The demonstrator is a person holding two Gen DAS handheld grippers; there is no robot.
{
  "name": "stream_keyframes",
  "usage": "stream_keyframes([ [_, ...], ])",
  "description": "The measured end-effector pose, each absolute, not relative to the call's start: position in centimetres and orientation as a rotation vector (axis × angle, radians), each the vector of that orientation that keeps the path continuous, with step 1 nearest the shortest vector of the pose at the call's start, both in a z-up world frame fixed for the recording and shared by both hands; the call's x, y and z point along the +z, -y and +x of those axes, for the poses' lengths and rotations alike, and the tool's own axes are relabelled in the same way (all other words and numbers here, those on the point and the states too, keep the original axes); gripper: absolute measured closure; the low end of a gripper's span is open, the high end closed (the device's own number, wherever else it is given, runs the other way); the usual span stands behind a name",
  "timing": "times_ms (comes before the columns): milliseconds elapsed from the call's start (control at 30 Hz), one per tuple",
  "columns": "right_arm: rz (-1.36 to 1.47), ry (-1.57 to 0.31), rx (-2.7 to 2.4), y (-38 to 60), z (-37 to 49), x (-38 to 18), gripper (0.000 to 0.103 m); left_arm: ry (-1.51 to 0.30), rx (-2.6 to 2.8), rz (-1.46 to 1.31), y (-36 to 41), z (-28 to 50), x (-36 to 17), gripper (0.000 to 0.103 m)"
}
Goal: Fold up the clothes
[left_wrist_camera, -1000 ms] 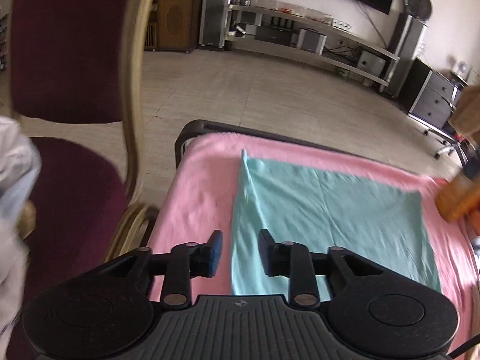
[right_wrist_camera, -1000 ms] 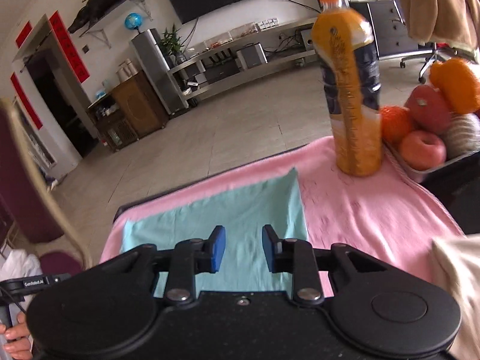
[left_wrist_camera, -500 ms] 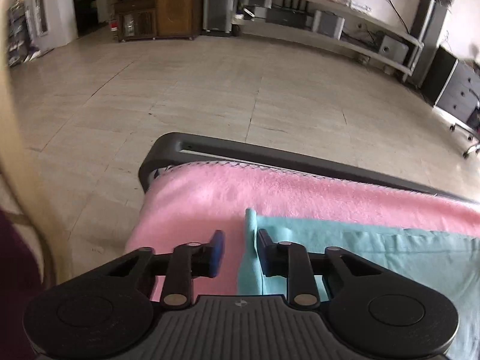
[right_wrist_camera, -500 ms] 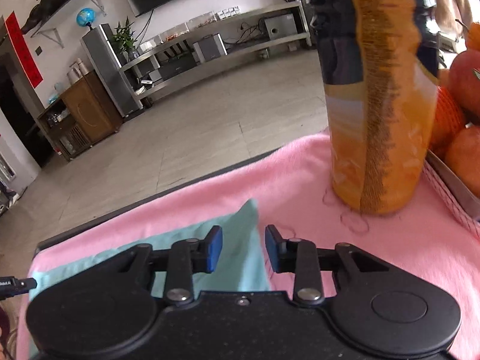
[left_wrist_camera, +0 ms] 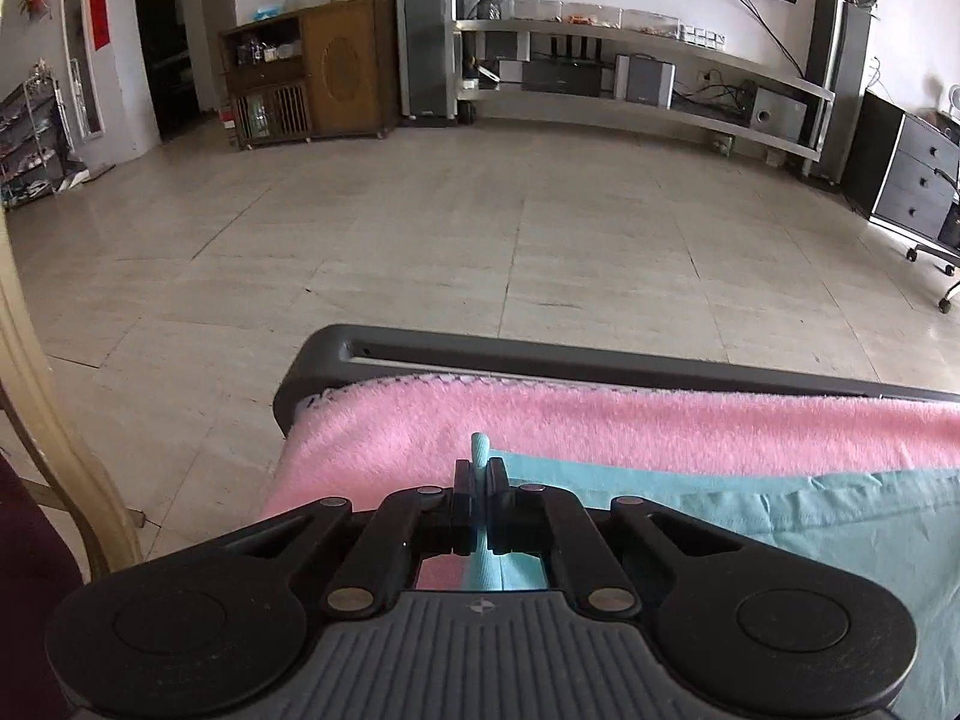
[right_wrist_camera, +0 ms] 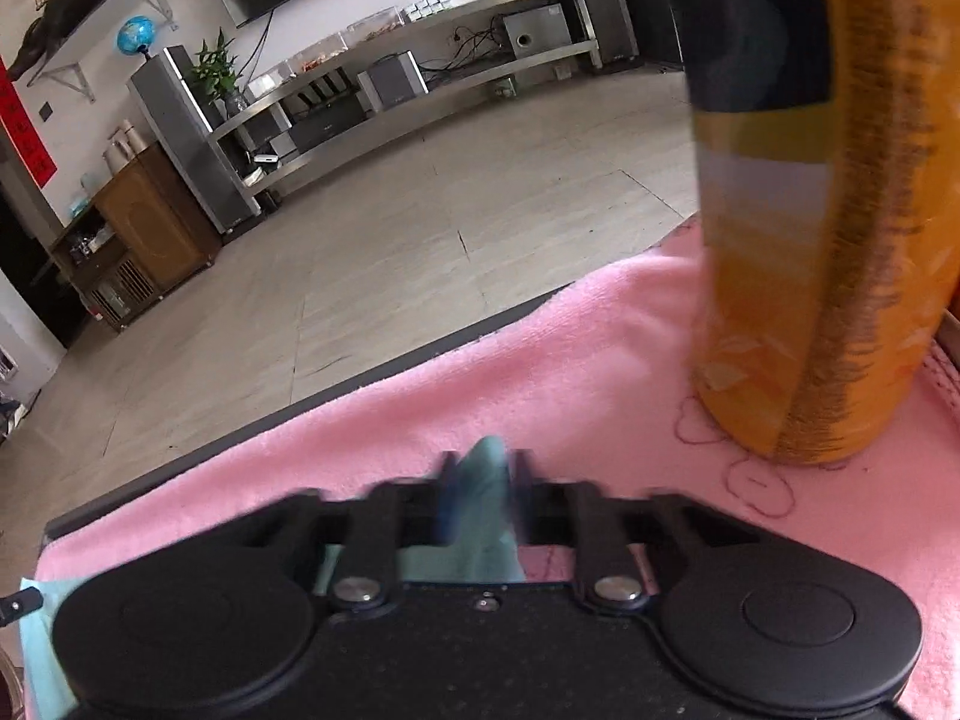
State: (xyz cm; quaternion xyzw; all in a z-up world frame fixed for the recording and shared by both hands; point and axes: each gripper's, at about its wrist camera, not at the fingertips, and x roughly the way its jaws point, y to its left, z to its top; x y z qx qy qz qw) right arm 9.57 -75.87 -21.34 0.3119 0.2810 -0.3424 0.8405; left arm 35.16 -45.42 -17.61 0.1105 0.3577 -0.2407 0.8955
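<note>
A light teal cloth lies flat on a pink towel that covers the table. My left gripper is shut on the cloth's far left corner, and a small teal tip sticks up between its fingers. In the right wrist view the teal cloth has its far right corner bunched between the fingers of my right gripper, which is shut on it and blurred by motion. The rest of the cloth is hidden under the gripper bodies.
A tall orange drink bottle stands on the pink towel just right of my right gripper. The dark table rim runs along the far edge, with tiled floor beyond. A chair frame stands at the left.
Both grippers moved forward to the cloth's far corners and went from open to shut on them. The bottle now looms much closer on the right.
</note>
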Motion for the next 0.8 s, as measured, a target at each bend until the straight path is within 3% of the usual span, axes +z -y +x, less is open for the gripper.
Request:
stream_keyframes([
  [367, 0.593, -0.465, -0.682, 70.3, 3.7, -11.6, 0.099, -0.664, -0.496, 0.155, 40.3, 29.6, -10.4, 0.101],
  [600, 0.666, -0.503, -0.676, 65.9, -4.4, -5.6, 0.099, -0.721, -0.503, 0.093, 33.4, 22.4, -7.0, 0.101],
  [800, 0.725, -0.654, -0.651, 60.1, -12.1, -7.2, 0.099, -0.812, -0.491, 0.126, 28.1, 12.8, -10.8, 0.101],
])
